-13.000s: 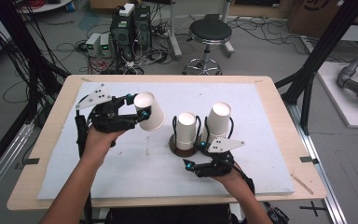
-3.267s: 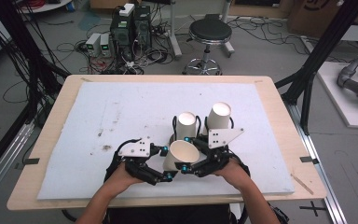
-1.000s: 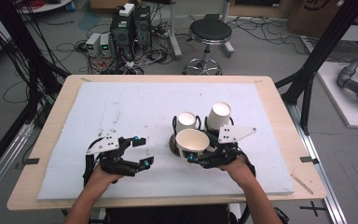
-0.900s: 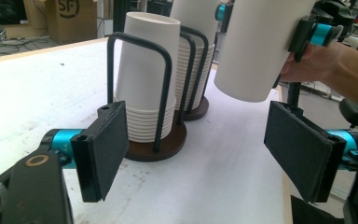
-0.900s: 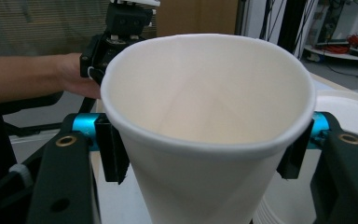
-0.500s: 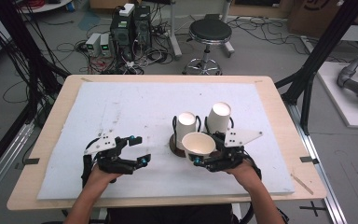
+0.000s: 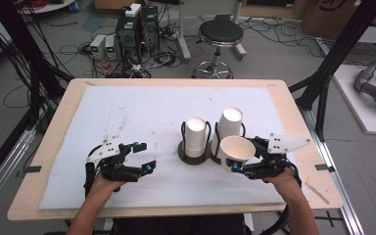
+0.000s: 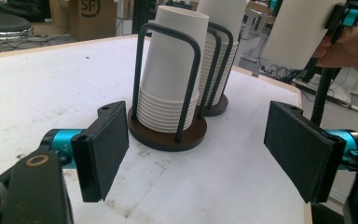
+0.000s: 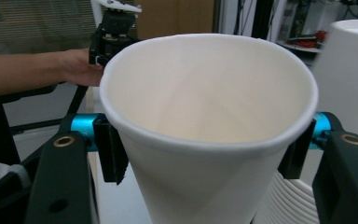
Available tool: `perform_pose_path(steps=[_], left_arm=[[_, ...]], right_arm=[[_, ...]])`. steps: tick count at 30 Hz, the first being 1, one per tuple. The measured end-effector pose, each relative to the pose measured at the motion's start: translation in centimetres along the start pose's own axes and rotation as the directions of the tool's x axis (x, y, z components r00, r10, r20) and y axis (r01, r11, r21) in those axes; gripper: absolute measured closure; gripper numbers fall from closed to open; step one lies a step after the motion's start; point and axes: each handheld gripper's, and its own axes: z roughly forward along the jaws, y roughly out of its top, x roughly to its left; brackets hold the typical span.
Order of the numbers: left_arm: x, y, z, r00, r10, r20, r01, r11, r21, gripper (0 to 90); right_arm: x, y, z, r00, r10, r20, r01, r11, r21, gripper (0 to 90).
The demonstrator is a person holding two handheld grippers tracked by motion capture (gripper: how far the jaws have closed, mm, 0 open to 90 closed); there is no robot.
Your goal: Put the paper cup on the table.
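1. paper cup sits clamped in the right gripper, both pads pressed against its walls just below the rim, mouth tilted toward the person; the wide grip suits the cup's broad top.
2. cup hangs in the air just in front of the right-hand stack of upturned cups, close enough to suggest it is bound for that pile, though it would first need turning mouth-down.
3. both stacks stand inside wire-loop holders on round dark bases, which keep the nested cups upright on the white mat.
4. left gripper rests low on the mat, well apart from the holders, jaws spread wide with nothing between them, apparently waiting.
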Motion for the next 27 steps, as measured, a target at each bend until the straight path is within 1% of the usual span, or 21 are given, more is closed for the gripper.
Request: perform_pose_path(steps=[3,7,9,13,16,18,20,23,25,26,27], left_arm=[[0.1,0.0,-0.1,1.0000,0.000,-0.004,0.000,1.0000,-0.001,22.0],[0.1,0.0,0.0,1.0000,0.000,-0.007,0.000,1.0000,-0.004,22.0],[0.1,0.0,0.0,1.0000,0.002,-0.009,-0.002,1.0000,-0.004,22.0],[0.2,0.0,-0.1,0.9999,0.004,-0.014,-0.004,1.0000,-0.008,22.0],[0.3,0.0,-0.2,0.9998,0.005,-0.017,-0.005,1.0000,-0.008,22.0],[0.3,0.0,-0.3,0.9998,0.004,-0.018,-0.004,1.0000,-0.007,22.0],[0.4,0.0,-0.4,0.9998,0.007,-0.019,-0.007,0.9999,-0.009,22.0],[0.4,0.0,-0.5,0.9997,0.011,-0.022,-0.011,0.9999,-0.011,22.0],[0.4,0.0,-0.6,0.9995,0.019,-0.026,-0.019,0.9998,-0.011,22.0],[0.4,0.0,-0.6,0.9994,0.017,-0.030,-0.018,0.9998,-0.014,22.0],[0.4,0.0,-0.7,0.9993,0.019,-0.032,-0.020,0.9997,-0.015,22.0]], right_arm=[[-0.5,-0.1,-1.4,0.9994,0.003,0.036,-0.003,1.000,0.001,33.8],[-1.0,-0.5,-2.9,0.9966,0.017,0.081,-0.015,1.000,-0.025,33.7],[-1.2,-0.7,-3.5,0.9939,0.028,0.107,-0.025,0.999,-0.030,33.7],[-1.7,-1.0,-4.3,0.9836,0.038,0.176,-0.030,0.998,-0.047,33.8],[-1.9,-1.3,-4.8,0.9723,0.053,0.228,-0.040,0.997,-0.061,33.7],[-2.2,-1.6,-4.9,0.9653,0.064,0.253,-0.048,0.996,-0.070,33.7],[-2.4,-1.9,-5.0,0.9551,0.072,0.287,-0.052,0.996,-0.077,33.7],[-2.6,-2.1,-5.2,0.9348,0.092,0.343,-0.063,0.994,-0.095,33.7],[-2.8,-2.3,-5.3,0.9180,0.104,0.383,-0.067,0.992,-0.109,33.7],[-2.9,-2.4,-5.3,0.9080,0.109,0.405,-0.067,0.991,-0.116,33.7],[-3.0,-2.6,-5.4,0.8979,0.122,0.423,-0.078,0.990,-0.121,33.7]])
